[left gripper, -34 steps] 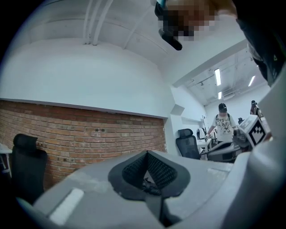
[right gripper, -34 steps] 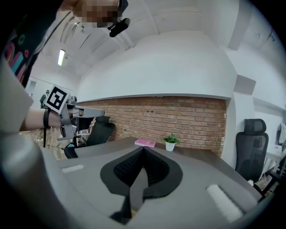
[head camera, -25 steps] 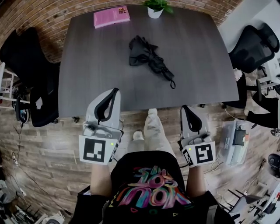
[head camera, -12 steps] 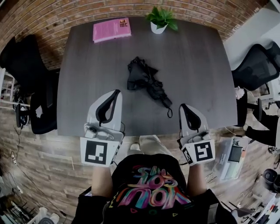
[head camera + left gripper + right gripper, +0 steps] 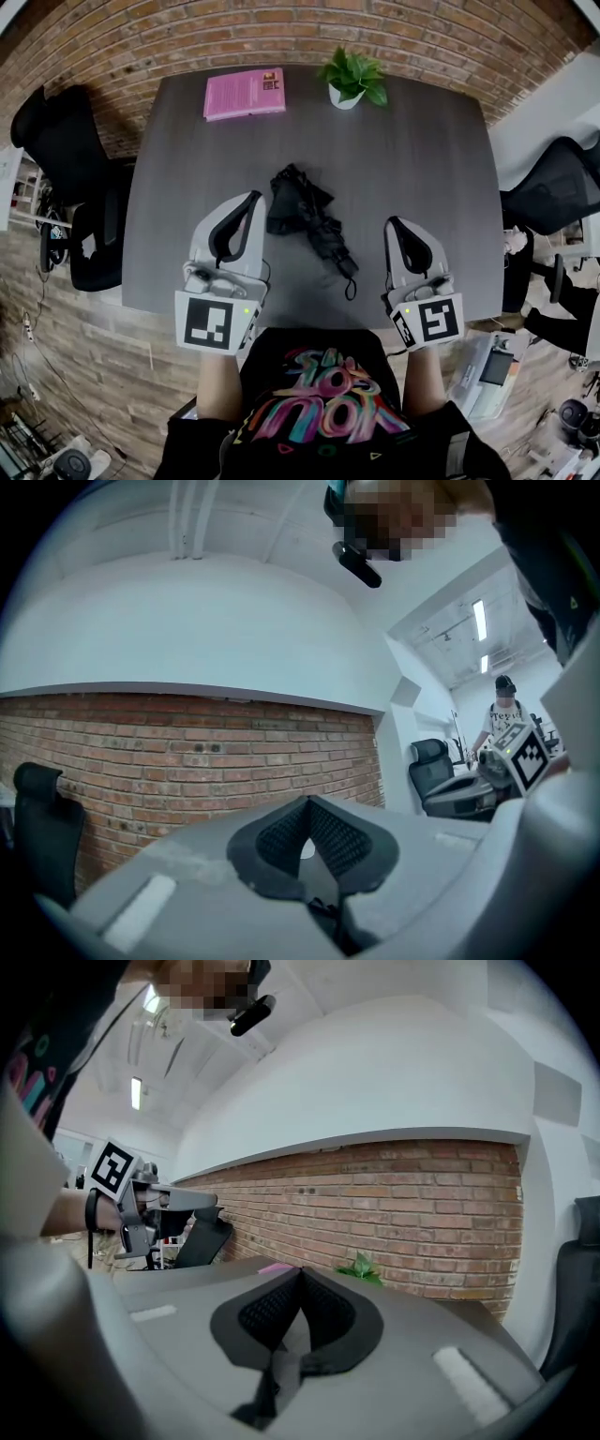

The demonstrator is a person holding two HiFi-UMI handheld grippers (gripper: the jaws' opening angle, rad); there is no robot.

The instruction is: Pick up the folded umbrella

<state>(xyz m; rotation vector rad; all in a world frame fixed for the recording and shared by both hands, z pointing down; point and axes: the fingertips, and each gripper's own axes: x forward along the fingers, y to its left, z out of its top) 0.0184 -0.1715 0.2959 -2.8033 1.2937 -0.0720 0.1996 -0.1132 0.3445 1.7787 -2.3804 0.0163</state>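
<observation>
– Nearest the body, over the worktop's near edge: left hand-held gripper [image 5: 249, 199] and right hand-held gripper [image 5: 394, 226]. Both have jaws pressed together, with nothing between the pads. Each gripper view looks level toward the brick wall [image 5: 281, 28], not down at the surface.

– Target position?

– On the dark worktop [image 5: 431, 169], between the two grippers, lies the folded umbrella [image 5: 307, 214]. Its bunched black canopy is just beside the left gripper's tip. Its slim end and wrist strap [image 5: 349, 279] trail toward the near edge. No contact with either gripper, as far as the head view tells.

– Beyond it?

– Potted plant [image 5: 354, 80] and pink book [image 5: 245, 92] sit at the far edge, well apart from the umbrella.

– Failure modes, judged from here?

– 1) Closed jaws arriving at the umbrella would shove it across the smooth top instead of taking it, so they need to open first.
2) The canopy is loosely gathered. A pinch on cloth alone could let the folds spill open or slip out on the lift. The firmer slim end looks the safer hold.
3) The strap loop could snag a jaw.
4) Neither gripper view shows the umbrella, so alignment rests on the head view alone.
</observation>
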